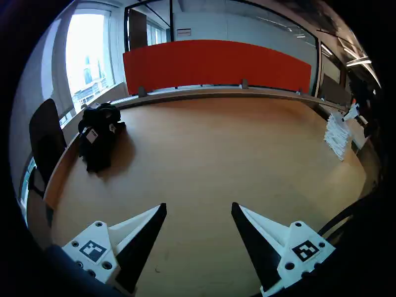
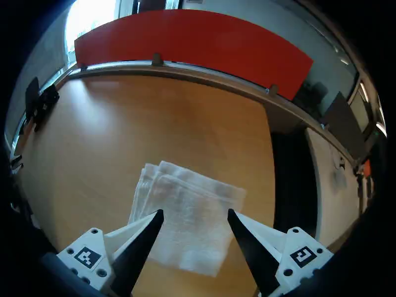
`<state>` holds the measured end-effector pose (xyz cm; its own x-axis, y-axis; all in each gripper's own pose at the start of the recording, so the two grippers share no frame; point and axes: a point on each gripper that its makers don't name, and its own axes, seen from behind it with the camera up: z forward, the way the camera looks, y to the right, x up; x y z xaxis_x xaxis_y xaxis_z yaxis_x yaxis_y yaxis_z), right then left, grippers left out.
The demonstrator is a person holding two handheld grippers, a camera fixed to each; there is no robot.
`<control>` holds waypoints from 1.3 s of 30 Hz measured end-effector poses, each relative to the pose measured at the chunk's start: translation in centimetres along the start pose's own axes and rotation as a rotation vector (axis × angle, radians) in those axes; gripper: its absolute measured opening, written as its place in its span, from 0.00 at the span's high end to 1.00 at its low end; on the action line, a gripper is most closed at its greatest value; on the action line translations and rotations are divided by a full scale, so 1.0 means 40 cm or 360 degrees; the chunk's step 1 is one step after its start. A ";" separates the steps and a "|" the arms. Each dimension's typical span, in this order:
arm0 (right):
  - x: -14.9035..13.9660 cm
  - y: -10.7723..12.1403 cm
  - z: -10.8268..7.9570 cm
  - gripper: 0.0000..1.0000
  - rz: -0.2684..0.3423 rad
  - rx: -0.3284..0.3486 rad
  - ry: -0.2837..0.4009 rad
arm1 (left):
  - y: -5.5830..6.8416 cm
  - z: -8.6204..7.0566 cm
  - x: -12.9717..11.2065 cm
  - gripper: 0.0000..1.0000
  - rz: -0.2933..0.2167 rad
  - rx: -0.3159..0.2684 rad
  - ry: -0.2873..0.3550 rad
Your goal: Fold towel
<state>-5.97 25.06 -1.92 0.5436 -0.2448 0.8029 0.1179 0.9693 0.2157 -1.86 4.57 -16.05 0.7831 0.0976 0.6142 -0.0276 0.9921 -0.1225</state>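
Both views low over shared table (image 1: 208, 148)

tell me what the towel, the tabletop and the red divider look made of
Towel: probably white terry cotton, with a nubbly looped pile and soft stacked folds. Tabletop: smooth wood veneer or laminate, with faint grain and a satin glare. Red divider: flat matte panel, maybe fabric-covered or painted; can't tell.

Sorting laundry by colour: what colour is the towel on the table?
The towel is plain white, clearest in the right gripper view.
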 end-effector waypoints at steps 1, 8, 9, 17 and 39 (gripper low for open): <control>0.003 0.000 0.002 0.00 0.0000 0.0002 0.0001 | -0.002 -0.001 -0.001 0.02 -0.0002 0.0003 0.0000; 0.010 -0.006 0.015 0.00 -0.0005 0.0015 -0.0009 | -0.010 -0.003 -0.007 0.02 -0.0012 0.0017 -0.0007; 0.010 -0.007 0.019 0.00 -0.0005 0.0017 -0.0011 | -0.011 -0.004 -0.007 0.02 -0.0012 0.0019 -0.0007; 0.010 -0.019 0.061 0.00 0.0011 0.0038 -0.0030 | -0.021 -0.014 -0.010 0.02 -0.0013 0.0044 -0.0015; 0.013 -0.027 0.065 0.00 0.0024 0.0053 -0.0021 | -0.036 -0.031 -0.009 0.02 -0.0024 0.0077 -0.0003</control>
<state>-7.98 23.85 -0.31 0.5341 -0.2306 0.8134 0.0818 0.9717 0.2218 -1.32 3.02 -17.07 0.7824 0.0828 0.6172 -0.0460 0.9961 -0.0752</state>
